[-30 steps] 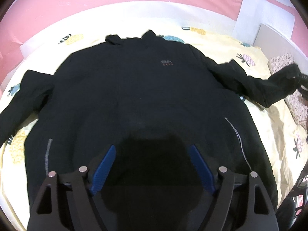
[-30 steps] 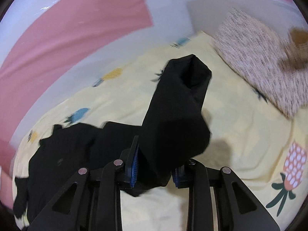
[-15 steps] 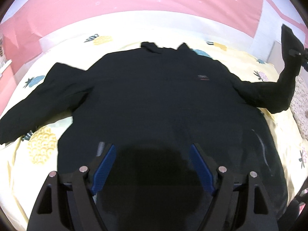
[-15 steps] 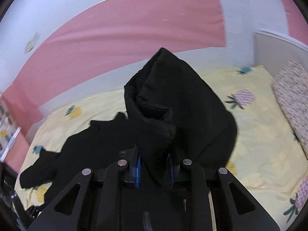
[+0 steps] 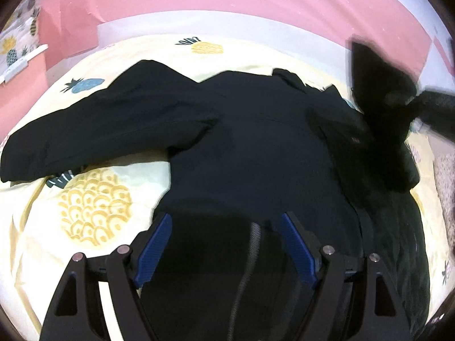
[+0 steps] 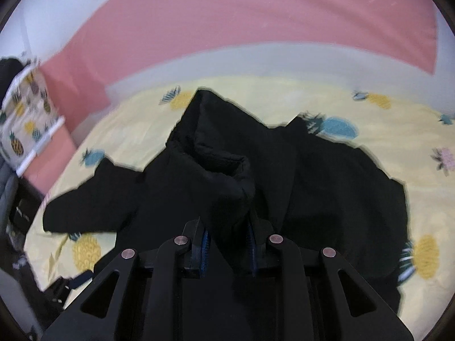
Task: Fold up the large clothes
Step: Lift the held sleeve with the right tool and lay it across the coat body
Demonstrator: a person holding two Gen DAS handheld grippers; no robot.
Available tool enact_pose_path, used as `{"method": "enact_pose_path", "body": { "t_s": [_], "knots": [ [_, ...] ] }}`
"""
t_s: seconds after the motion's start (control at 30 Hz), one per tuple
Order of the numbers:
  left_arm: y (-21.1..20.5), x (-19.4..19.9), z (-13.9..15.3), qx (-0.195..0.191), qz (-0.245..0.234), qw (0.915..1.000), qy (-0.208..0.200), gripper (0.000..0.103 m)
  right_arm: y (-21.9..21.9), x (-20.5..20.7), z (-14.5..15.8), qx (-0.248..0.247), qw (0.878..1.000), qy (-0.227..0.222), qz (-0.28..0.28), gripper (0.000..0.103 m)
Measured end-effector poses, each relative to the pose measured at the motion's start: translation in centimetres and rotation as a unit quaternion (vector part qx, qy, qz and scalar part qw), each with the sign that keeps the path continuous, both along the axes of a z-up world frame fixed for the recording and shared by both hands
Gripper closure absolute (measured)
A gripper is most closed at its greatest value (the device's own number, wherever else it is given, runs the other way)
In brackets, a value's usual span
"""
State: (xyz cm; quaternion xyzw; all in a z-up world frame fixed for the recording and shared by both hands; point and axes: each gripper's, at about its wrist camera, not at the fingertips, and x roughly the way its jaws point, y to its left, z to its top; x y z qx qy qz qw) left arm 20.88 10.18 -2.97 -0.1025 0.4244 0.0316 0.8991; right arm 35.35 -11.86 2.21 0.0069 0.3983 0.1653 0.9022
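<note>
A large black jacket (image 5: 250, 147) lies spread on a yellow pineapple-print bed sheet (image 5: 93, 207). Its left sleeve (image 5: 93, 130) lies stretched out to the left. My left gripper (image 5: 224, 244) is open and empty, hovering over the jacket's lower hem. My right gripper (image 6: 227, 244) is shut on the cuff end of the right sleeve (image 6: 219, 176) and holds it raised above the jacket's body (image 6: 335, 193). In the left wrist view the raised sleeve (image 5: 381, 108) shows blurred at the right, over the jacket's right shoulder.
A pink and white wall (image 5: 227, 2) runs behind the bed. A pineapple-print cloth (image 6: 22, 119) hangs at the far left. A speckled pillow (image 5: 446, 187) lies at the bed's right edge. Dark clutter (image 6: 20, 221) sits beside the bed on the left.
My right gripper has lifted the right sleeve and carried it left, from out over the bed to above the jacket's body. My left gripper has shifted left, staying open.
</note>
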Motion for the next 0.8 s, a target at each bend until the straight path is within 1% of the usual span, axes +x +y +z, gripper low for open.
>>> {"method": "enact_pose_path", "body": {
  "t_s": [0.13,0.17,0.23,0.27,0.3,0.33,0.37,0.4,0.47,0.53,0.57,0.63,0.7,0.73,0.77,0.8],
  "knots": [
    [1.4,0.1,-0.2,-0.009,0.009,0.9999,-0.002,0.023,3.6,2.3,-5.5,-0.017,0.999,0.047,-0.001,0.081],
    [1.7,0.1,-0.4,-0.013,0.01,0.9999,-0.001,0.023,3.9,2.8,-6.3,-0.019,0.998,0.055,-0.004,0.081],
    [1.9,0.4,-0.7,-0.016,0.013,0.9998,0.001,0.023,4.3,3.9,-8.8,-0.017,0.996,0.085,-0.006,0.076],
    [2.0,0.5,-0.9,-0.017,0.013,0.9998,0.001,0.023,4.4,4.1,-9.4,-0.018,0.995,0.095,-0.004,0.072],
    [2.0,0.6,-1.0,-0.018,0.012,0.9998,0.0,0.023,4.5,4.4,-10.3,-0.018,0.994,0.108,0.001,0.064],
    [1.9,0.6,-1.0,-0.021,0.009,0.9997,-0.001,0.023,4.5,4.3,-10.5,-0.011,0.994,0.11,0.011,0.058],
    [1.8,0.6,-1.0,-0.023,0.006,0.9997,-0.002,0.023,4.6,4.2,-10.4,-0.001,0.994,0.107,0.019,0.044],
    [1.7,0.6,-1.0,-0.024,0.004,0.9997,-0.005,0.023,4.6,3.9,-10.0,0.014,0.994,0.105,0.031,0.034],
    [1.6,0.7,-0.9,-0.028,0.001,0.9996,-0.01,0.023,4.4,3.0,-8.7,0.041,0.993,0.1,0.05,0.034],
    [1.5,0.7,-0.9,-0.032,-0.002,0.9994,-0.013,0.023,3.6,1.7,-7.0,0.064,0.993,0.08,0.062,0.034],
    [1.5,0.7,-0.8,-0.031,-0.001,0.9994,-0.014,0.023,2.5,0.9,-5.9,0.073,0.993,0.062,0.062,0.034],
    [1.5,0.7,-0.8,-0.031,-0.001,0.9994,-0.014,0.022,0.4,0.1,-4.8,0.068,0.996,0.039,0.044,0.034],
    [1.5,0.7,-0.9,-0.031,0.0,0.9994,-0.012,0.023,-1.9,0.3,-5.0,0.048,0.998,0.032,0.008,0.036],
    [1.5,0.7,-1.0,-0.03,0.0,0.9995,-0.011,0.023,-3.1,0.7,-5.7,0.039,0.998,0.041,-0.015,0.041],
    [1.4,0.8,-1.1,-0.029,0.0,0.9995,-0.01,0.023,-4.0,1.0,-6.4,0.035,0.998,0.051,-0.03,0.058],
    [1.3,0.8,-1.2,-0.026,-0.001,0.9996,-0.008,0.023,-4.5,1.5,-7.4,0.03,0.996,0.066,-0.044,0.063]
  ]
}}
